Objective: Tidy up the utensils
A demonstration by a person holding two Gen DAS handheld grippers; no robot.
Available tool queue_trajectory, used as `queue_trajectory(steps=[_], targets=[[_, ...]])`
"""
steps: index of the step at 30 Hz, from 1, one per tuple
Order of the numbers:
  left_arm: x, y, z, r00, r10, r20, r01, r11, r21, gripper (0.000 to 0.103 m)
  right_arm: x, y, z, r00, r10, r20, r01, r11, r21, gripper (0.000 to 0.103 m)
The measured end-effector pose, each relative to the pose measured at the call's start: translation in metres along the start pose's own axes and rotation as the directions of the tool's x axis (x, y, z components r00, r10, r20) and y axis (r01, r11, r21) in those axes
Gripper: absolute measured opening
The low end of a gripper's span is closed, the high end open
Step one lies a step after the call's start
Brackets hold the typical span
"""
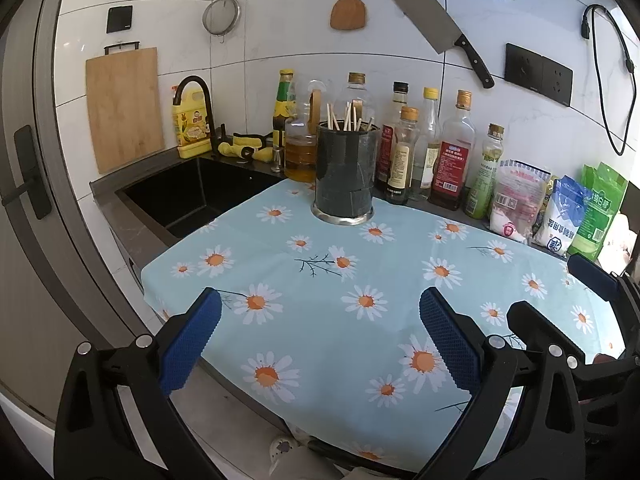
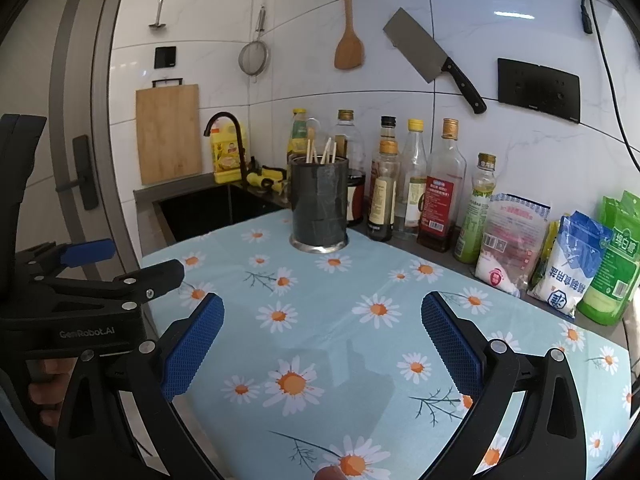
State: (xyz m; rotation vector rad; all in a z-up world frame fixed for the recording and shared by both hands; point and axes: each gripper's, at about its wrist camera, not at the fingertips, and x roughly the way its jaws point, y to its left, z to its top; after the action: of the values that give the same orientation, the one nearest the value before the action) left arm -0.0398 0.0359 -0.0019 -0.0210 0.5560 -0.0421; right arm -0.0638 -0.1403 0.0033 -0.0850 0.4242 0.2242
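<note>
Two handheld grippers were held low over a daisy-print tablecloth (image 1: 320,280), side by side. The left gripper (image 1: 318,340) was spread wide with nothing between its blue pads, and the right gripper (image 2: 322,344) was likewise spread and bare. The dark utensil holder (image 1: 345,172) stood upright at the upper centre of both views, near the cloth's far edge, with chopsticks (image 1: 344,117) already standing in it. No loose utensil was seen on the cloth. The sorting was judged finished or nearly so; any next move would call for locating a stray utensil first.
</note>
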Motion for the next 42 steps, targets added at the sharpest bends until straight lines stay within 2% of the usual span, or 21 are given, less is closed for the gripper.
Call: queue_trajectory(steps=[42], targets=[[0.002,0.0024,-0.0004,1.0,0.005,-0.016,-0.005,1.0,-0.021,0.097,0.0008,0.0008,0.0009,1.0,-0.008,0.001,0.008,1.0,-0.016,0.095]])
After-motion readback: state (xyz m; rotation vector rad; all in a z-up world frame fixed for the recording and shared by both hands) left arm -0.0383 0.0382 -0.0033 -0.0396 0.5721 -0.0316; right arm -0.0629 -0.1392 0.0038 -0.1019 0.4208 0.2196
